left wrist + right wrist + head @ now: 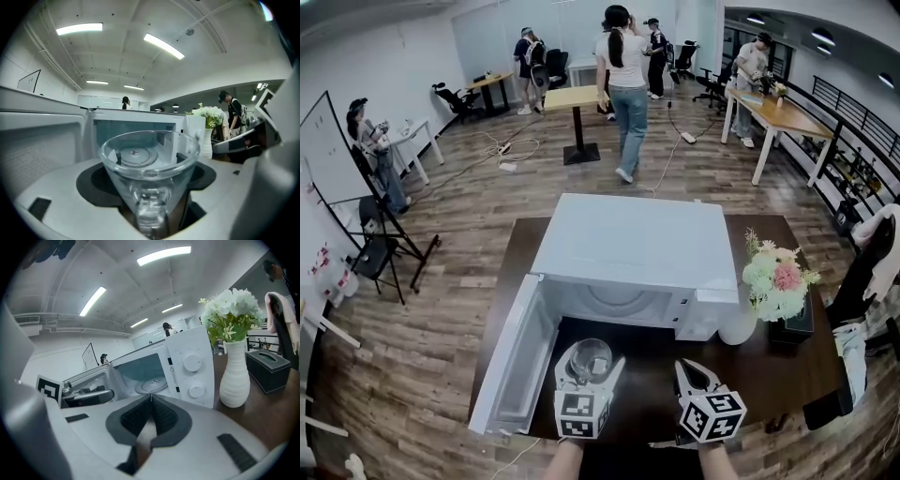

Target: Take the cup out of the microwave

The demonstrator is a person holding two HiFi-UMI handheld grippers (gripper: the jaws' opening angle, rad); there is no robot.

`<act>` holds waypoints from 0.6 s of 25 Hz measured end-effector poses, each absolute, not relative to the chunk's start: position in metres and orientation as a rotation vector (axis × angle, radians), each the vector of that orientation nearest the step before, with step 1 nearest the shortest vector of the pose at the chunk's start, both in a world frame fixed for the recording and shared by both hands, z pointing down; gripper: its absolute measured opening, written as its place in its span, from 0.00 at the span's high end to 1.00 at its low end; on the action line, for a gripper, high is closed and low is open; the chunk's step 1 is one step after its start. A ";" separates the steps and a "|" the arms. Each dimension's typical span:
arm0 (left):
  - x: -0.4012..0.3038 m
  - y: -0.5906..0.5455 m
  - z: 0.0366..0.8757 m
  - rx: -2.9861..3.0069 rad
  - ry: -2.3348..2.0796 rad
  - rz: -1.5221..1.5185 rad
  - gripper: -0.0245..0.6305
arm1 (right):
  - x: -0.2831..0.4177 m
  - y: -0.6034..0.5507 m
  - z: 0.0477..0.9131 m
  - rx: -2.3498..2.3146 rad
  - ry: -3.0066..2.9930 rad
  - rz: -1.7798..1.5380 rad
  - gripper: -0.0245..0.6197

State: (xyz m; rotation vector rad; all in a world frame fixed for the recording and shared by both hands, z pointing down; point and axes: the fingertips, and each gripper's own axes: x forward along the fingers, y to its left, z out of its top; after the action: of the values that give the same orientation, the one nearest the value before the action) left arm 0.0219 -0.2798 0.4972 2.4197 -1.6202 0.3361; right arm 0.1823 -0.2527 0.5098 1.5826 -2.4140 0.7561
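A clear glass cup [590, 359] sits upright between the jaws of my left gripper [588, 373], which is shut on it, just in front of the white microwave [633, 246]. In the left gripper view the cup [146, 173] fills the centre, with the microwave's empty cavity and its glass turntable [135, 154] behind. The microwave door [517, 361] hangs wide open to the left. My right gripper [697, 378] hovers at the table's near edge, right of the cup; its jaws [150, 413] are shut on nothing.
A white vase [737, 323] with flowers [776, 276] stands right of the microwave, beside a dark tissue box [794, 324]. All rest on a dark wooden table [769, 375]. Several people stand among desks and chairs farther back in the room.
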 end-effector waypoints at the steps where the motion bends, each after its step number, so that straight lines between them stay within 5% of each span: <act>1: 0.021 -0.275 0.496 2.415 -1.621 0.334 0.37 | 0.184 -0.253 0.508 1.586 -2.418 0.753 0.97; 15: 0.003 -0.230 0.454 2.435 -1.662 0.268 0.37 | 0.201 -0.263 0.474 1.637 -2.519 0.632 0.97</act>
State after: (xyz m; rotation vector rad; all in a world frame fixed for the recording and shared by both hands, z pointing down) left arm 0.0029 -0.2298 0.4540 2.4348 -1.6617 0.2678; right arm 0.2010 -0.2635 0.4741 1.6372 -2.5189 0.6316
